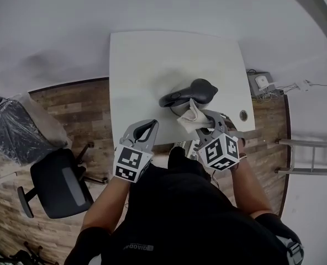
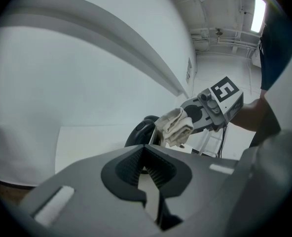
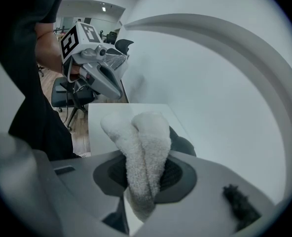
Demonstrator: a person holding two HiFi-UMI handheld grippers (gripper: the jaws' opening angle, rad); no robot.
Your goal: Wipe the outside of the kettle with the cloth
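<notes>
Since the right gripper (image 1: 205, 121) was seen clamped on the folded cloth (image 1: 190, 117), with a thick pale wad standing out past its jaws, the wipe was judged ready to be begun rather than under way. The left gripper (image 1: 147, 126) was seen over the table's front edge, its jaws pressed together with nothing between them, well short of the kettle. Just beyond the cloth, the dark kettle (image 1: 202, 90) was found on the right half of the white table (image 1: 141, 59), its handle pointed left. Whether cloth and kettle were touching could not be told.

The step would be done best if the free wad, not the hard jaw tips, were laid against the near side of the body and drawn round it in long passes under light pressure. As the kettle looked unsecured, it was thought likely to be pushed or turned by the rubbing. The handle could well be steadied by the left gripper, which would first have to be opened. The far side, hidden from the head view, would be reached by turning the kettle.
</notes>
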